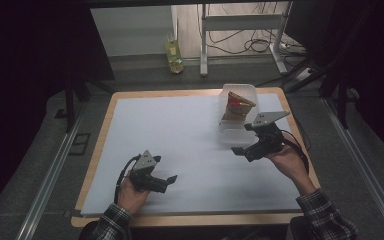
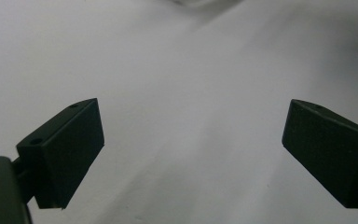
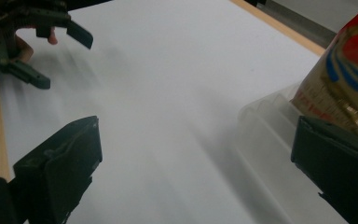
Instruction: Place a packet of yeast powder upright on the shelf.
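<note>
Your table is covered by a bare white sheet. At its far right sits a clear plastic tub with a brown, red-printed packet standing tilted inside it. Your right tongs hang just beside the tub's near end, jaws spread wide and empty; if you swing in from this angle, a jaw will likely clip the light tub and shove it, toppling the packet. Your left tongs rest low near the front edge, also gaping and empty, well apart from the tub.
</note>
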